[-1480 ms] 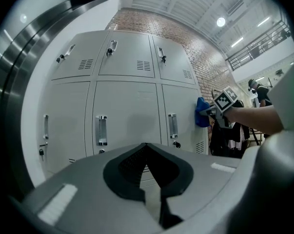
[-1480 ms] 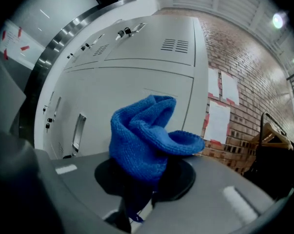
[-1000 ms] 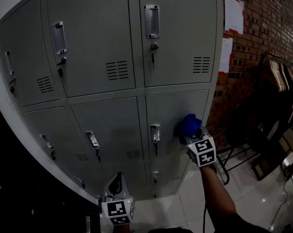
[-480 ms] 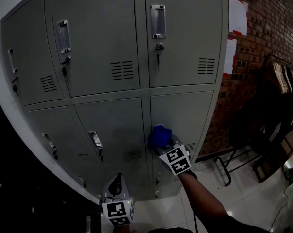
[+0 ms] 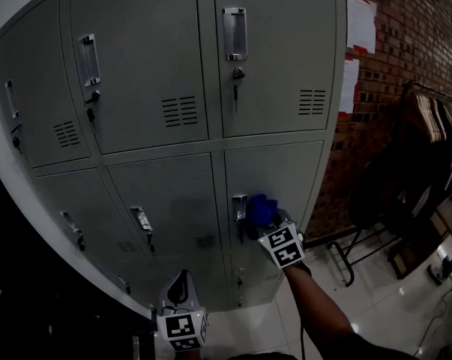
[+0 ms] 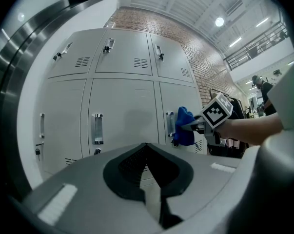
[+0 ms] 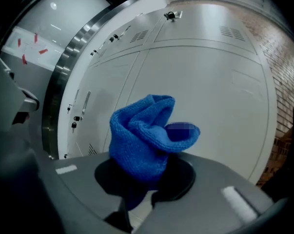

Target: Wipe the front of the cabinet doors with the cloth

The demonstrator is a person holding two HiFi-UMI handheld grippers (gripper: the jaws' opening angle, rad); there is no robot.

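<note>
Low on the rt door (image 5: 289, 172), my right gripper (image 5: 270, 222) pinches the blue cloth (image 5: 259, 208) beside the handle (image 5: 240, 205); left gripper (image 5: 179, 289) pressed together, empty; wiping's underway, other doors prob. left to do.

No readable text, number or brand anywhere; cabinet doors (image 5: 278, 58) plain grey, no number plates or labels seen on fronts; upper paper sheet (image 5: 360, 21) on brick wall (image 5: 405, 43) white with red-edged corners, print too small to read; lower paper sheet (image 5: 348, 85) likewise illegible; upper marker cube (image 5: 283, 246) and lower marker cube (image 5: 182, 327) bear black-and-white square patterns only, no letters or digits.
</note>
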